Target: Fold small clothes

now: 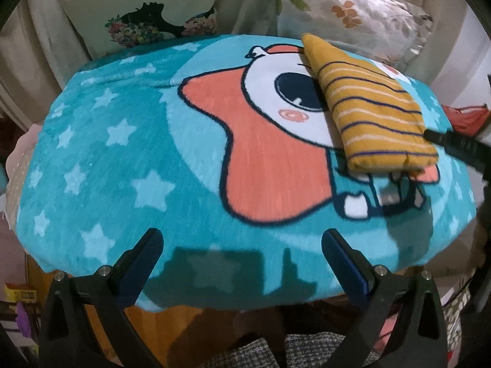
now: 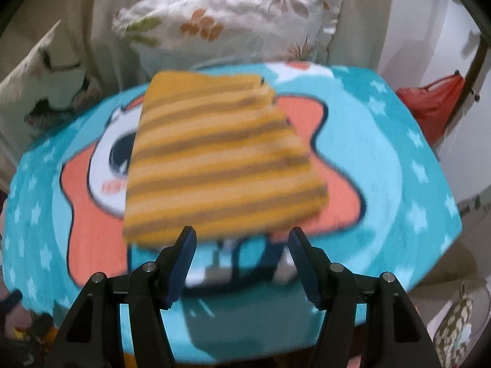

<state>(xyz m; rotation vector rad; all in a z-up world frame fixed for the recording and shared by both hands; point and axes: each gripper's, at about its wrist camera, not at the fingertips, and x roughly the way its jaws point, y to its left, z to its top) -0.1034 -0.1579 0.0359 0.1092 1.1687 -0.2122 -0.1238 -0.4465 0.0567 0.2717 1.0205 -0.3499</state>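
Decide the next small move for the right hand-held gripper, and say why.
Probably draw the right hand-held gripper back. The striped garment already lies folded on the blanket, and both grippers are open, holding nothing; the left hand-held gripper is well clear.

Mustard striped garment point(image 1: 373, 107), folded, on blanket point(image 1: 122, 153)

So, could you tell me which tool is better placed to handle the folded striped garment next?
The right tool, probably: it sits open just before the garment's near edge. The left tool, also open, hangs over bare blanket, with the garment far off to its right.
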